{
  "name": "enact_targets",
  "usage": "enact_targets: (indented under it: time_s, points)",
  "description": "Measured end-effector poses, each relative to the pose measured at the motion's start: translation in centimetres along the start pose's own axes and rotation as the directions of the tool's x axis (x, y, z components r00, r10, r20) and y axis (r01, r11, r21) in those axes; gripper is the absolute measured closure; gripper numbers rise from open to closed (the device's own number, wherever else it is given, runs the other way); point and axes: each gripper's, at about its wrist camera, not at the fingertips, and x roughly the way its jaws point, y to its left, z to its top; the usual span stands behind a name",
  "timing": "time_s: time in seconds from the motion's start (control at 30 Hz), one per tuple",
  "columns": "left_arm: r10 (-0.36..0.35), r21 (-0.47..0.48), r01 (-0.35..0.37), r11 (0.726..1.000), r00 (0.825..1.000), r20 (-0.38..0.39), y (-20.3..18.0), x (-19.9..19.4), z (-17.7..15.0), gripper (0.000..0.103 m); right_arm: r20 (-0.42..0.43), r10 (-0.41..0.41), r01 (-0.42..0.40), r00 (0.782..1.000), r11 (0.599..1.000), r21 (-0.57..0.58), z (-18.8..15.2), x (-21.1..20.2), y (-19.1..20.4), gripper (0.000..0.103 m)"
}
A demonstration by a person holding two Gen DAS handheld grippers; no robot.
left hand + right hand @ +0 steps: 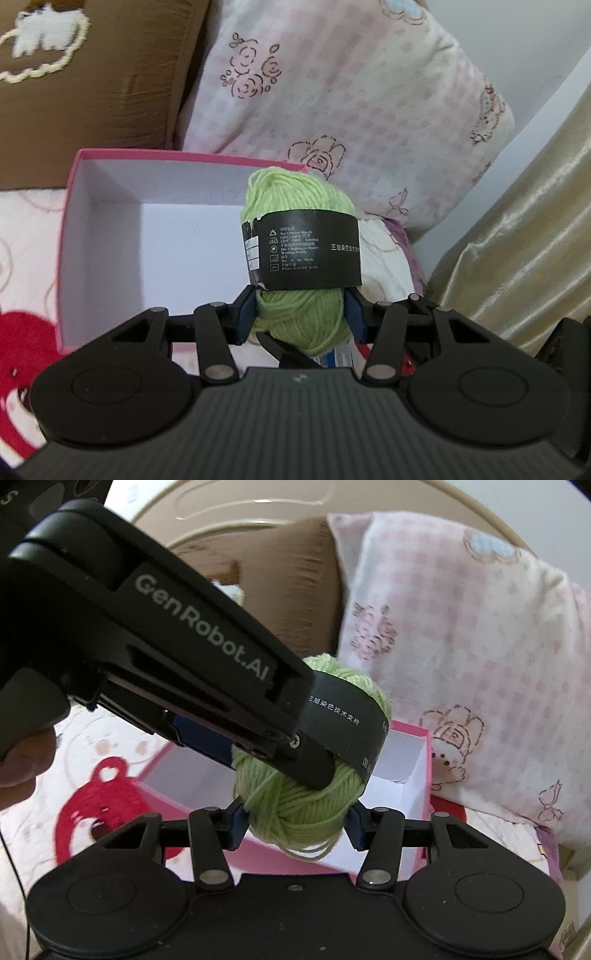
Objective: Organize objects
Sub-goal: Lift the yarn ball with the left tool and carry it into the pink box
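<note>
Both my tongs — left gripper [301, 317], right gripper [295, 819] — clamp one green yarn ball [299, 236], steadying it above the open pink box [79, 236] for dropping in

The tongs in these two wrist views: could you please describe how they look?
Both tongs, left and right, are matte black with ribbed bodies, round side discs, silver pivot pins and dark blue pads. The left one's side reads "GenRobot.AI" in grey. A thin black cable hangs at left.
</note>
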Motion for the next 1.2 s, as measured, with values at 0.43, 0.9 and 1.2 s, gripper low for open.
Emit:
enact_targets:
  time_s: [0.43,0.9,1.2]
  points:
    - [-0.012,-0.101,0.001,0.995,0.994,-0.108,3.4,11.6,4.6,0.054,-0.159,-0.042,0.046,0.986,0.999,0.02,0.7,10.9,-5.0,0.046]
    - [-0.03,-0.152,0.012,0.988,0.993,-0.118,6.0,14.5,3.9,0.059,-0.29,-0.129,0.097,0.948,0.988,-0.121,0.3,15.2,-3.3,0.046]
    - [-0.034,-0.158,0.01,0.987,0.988,-0.147,7.5,16.1,4.3,0.064,-0.259,-0.081,0.028,0.963,0.979,-0.2,-1.5,13.7,-3.1,0.05]
